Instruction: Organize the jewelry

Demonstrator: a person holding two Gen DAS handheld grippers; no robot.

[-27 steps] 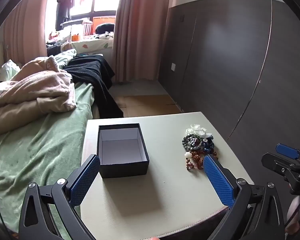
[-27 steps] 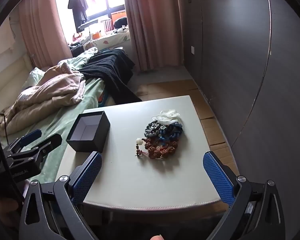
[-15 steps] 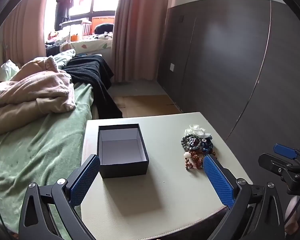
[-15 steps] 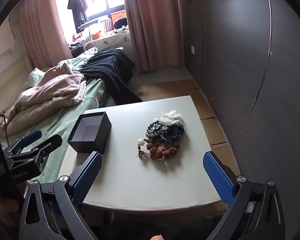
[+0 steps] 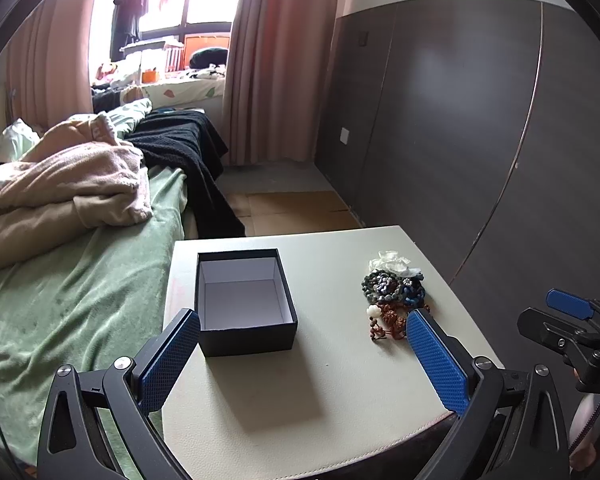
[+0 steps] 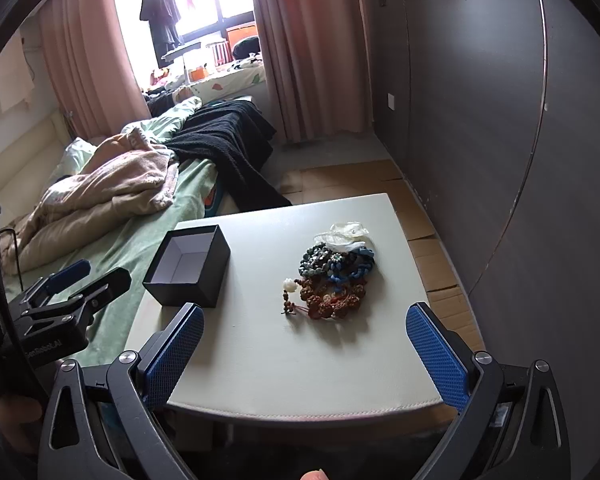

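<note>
Both tools released, left tool (image 5: pixel 303 354) and right tool (image 6: pixel 305 350) above pale square bench (image 6: pixel 300 360); open black cardboard box (image 6: pixel 188 266) well apart from heap of beaded bracelets (image 6: pixel 334 274).

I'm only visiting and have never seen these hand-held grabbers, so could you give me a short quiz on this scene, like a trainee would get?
1. True or false: the black box on the table already holds jewelry.
2. Which lies at the far end of the jewelry pile, away from the grippers? A) brown wooden beads B) pale translucent pieces C) blue braided cord
3. Fill in: both the left gripper and the right gripper have their jaws ____ with nothing between the pads.

Key
1. False: its white inside is bare.
2. B: the pale pieces are farthest, the brown beads nearest.
3. Open.
</note>
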